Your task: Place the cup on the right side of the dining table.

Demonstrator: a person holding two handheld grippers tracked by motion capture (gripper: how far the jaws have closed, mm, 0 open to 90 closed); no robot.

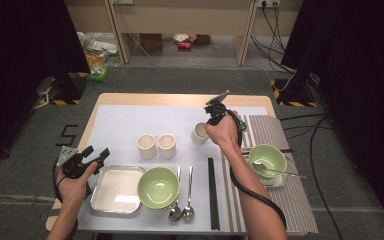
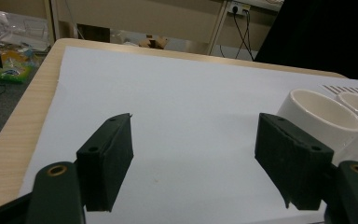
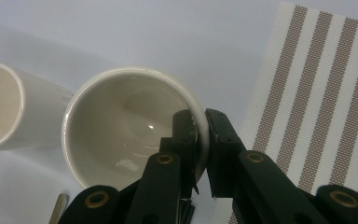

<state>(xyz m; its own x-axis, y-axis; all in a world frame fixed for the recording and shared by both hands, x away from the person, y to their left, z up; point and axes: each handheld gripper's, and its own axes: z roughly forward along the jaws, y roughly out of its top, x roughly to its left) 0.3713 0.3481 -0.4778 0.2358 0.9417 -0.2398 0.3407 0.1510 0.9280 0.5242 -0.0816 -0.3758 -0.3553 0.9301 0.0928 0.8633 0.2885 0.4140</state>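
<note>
A: Where is the cream cup (image 3: 121, 140) sitting?
B: It is being held by its rim — the right gripper (image 3: 199, 135) is pinching the cup's wall, one jaw inside, one outside. In the high view the cup (image 1: 199, 133) is hanging over the white mat (image 1: 130, 120), just left of the striped placemat (image 1: 272, 130), and it is tipping a little toward the camera that rides on the gripper.
A: And beside it?
B: Two more cream cups (image 1: 156, 145) are standing side by side, touching or nearly so, to its left. Nearer the person, a green bowl (image 1: 158, 187) is lying beside a metal tray (image 1: 117, 189), with two spoons (image 1: 182, 210) and black chopsticks (image 1: 213, 192) to the right.
A: The other hand?
B: The left gripper (image 1: 96, 154) is hovering at the tabletop's (image 1: 180, 98) left edge — its jaws are standing wide apart with nothing between them. A second green bowl (image 1: 267, 160) with a spoon in it is resting on the placemat.
</note>
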